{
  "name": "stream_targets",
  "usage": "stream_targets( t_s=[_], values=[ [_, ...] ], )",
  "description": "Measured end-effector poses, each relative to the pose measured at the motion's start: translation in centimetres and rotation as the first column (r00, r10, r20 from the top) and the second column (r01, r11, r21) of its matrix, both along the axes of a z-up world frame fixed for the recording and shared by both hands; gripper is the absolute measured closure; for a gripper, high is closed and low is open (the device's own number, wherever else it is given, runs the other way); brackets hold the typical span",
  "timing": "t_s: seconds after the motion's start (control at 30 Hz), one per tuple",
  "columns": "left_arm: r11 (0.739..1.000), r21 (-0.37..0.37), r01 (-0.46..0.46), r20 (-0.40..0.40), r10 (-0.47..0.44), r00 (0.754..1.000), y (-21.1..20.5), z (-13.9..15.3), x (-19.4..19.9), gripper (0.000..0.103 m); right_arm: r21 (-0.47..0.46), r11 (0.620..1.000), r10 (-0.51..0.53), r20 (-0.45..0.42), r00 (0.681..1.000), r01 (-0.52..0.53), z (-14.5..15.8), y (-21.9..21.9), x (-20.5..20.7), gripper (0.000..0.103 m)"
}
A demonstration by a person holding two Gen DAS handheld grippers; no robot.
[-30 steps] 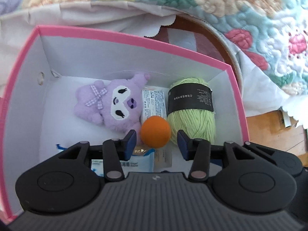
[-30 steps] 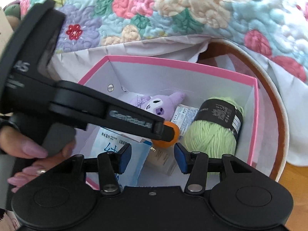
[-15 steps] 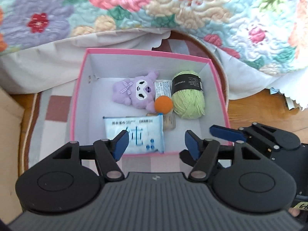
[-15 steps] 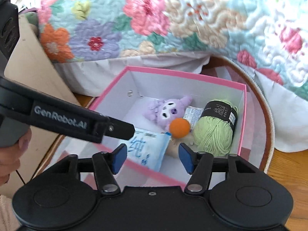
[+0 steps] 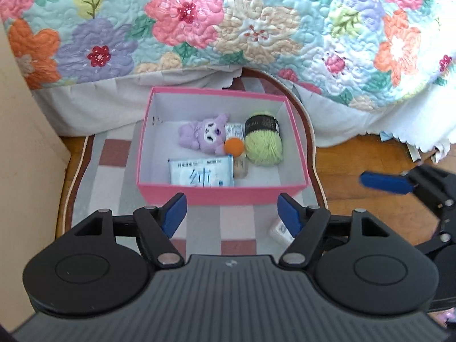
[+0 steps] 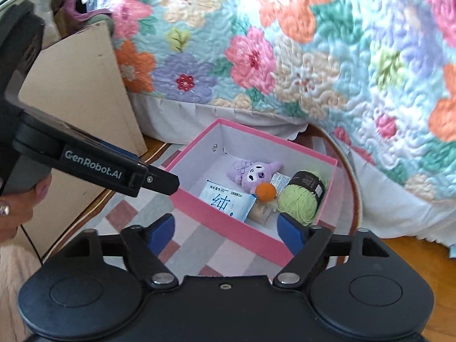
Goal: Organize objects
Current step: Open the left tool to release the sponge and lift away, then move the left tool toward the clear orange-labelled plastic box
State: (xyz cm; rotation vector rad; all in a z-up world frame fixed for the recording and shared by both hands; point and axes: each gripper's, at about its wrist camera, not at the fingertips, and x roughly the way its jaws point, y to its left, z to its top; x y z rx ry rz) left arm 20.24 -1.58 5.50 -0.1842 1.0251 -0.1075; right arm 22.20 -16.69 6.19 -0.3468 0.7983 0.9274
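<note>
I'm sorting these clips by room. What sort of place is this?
Most likely a bedroom: a floral quilt hangs over a bed's edge, beside a checked rug on a wooden floor, with a pink box of small belongings.

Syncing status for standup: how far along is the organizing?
Mostly done: plush, orange ball, yarn and wipes pack sit inside the pink box. Left gripper and right gripper are opening, empty. One small white item remains on the rug.

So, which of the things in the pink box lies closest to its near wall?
The blue-and-white wipes packet; the plush, orange ball and yarn lie further back.
</note>
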Motion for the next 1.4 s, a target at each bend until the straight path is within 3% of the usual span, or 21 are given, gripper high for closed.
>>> stream_targets(
  t_s=[0.33, 0.67, 1.03, 1.4],
  values=[
    [0.999, 0.004, 0.045, -0.023, -0.045, 0.999, -1.3, 0.9, -5.3, 0.028, -0.075, 0.991, 0.112, 0.054, 0.992, -0.108, 3.4, -2.8, -5.9, 0.01],
    [0.996, 0.01, 0.091, -0.069, -0.09, 0.994, -3.7, -0.9, -9.1, 0.021, -0.141, 0.975, 0.183, 0.061, 0.981, -0.173, 2.6, -5.6, -9.3, 0.01],
    [0.992, 0.001, 0.128, -0.153, -0.126, 0.98, -5.5, -4.8, -8.8, 0.02, -0.171, 0.968, 0.191, 0.022, 0.981, -0.185, 0.0, -6.5, -9.7, 0.01],
    [0.989, -0.063, 0.132, -0.194, -0.142, 0.971, -7.4, -10.4, -4.4, 0.016, -0.197, 0.967, 0.178, 0.067, 0.982, -0.162, -4.0, -6.2, -8.1, 0.01]
  ],
)
